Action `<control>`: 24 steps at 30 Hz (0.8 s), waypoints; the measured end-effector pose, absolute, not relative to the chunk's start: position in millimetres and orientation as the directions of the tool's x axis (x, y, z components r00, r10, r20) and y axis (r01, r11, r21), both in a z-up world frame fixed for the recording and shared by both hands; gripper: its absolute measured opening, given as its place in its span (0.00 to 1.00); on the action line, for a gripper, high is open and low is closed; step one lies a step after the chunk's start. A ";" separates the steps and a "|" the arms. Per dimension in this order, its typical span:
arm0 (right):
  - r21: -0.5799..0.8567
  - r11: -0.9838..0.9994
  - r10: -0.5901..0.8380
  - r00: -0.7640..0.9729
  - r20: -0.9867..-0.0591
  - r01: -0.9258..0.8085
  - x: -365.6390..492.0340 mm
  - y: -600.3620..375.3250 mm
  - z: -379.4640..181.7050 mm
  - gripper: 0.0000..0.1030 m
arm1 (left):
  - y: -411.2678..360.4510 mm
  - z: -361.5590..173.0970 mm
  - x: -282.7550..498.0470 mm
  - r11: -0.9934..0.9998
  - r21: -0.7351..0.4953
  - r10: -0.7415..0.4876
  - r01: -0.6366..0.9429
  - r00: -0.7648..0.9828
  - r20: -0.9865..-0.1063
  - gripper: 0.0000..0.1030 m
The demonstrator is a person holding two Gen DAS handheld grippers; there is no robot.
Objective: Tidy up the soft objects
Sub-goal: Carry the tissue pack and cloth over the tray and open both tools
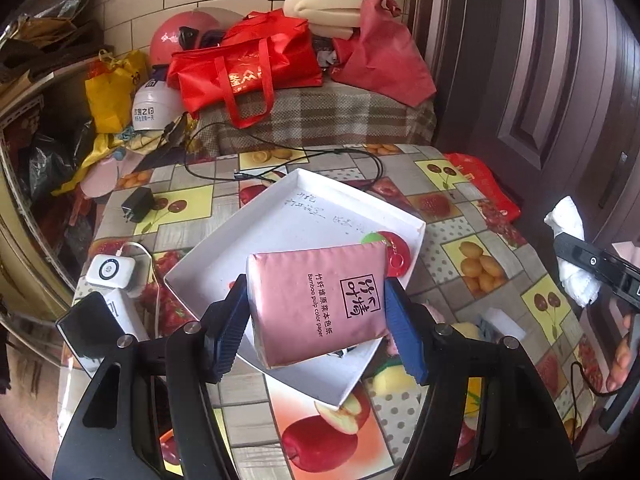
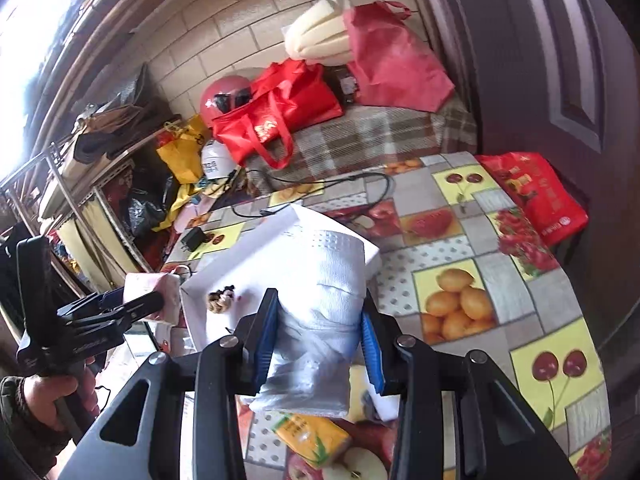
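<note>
Between the left gripper's blue pads a pink tissue pack is pinched, lifted above the white tray. The right gripper squeezes a white paper roll over that tray's near edge. Neither is set down yet; a yellow tissue pack waits outside the tray, so most sorting seems left.

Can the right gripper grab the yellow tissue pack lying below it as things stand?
Probably not yet: the right gripper is shut on the toilet paper roll, so its jaws are occupied. The yellow tissue pack lies uncovered on the table.
</note>
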State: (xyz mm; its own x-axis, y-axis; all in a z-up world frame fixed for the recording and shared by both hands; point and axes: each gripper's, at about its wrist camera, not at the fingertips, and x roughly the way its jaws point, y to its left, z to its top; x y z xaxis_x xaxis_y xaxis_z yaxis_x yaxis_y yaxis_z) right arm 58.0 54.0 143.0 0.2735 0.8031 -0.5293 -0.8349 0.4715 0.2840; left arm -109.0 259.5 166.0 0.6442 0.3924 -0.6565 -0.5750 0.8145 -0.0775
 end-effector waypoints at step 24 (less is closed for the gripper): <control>0.352 0.382 0.744 0.059 -0.665 -0.855 73.1 194.6 112.2 0.37 | 344.8 126.1 -53.8 0.693 -0.085 0.414 -0.716 0.491 -0.766 0.64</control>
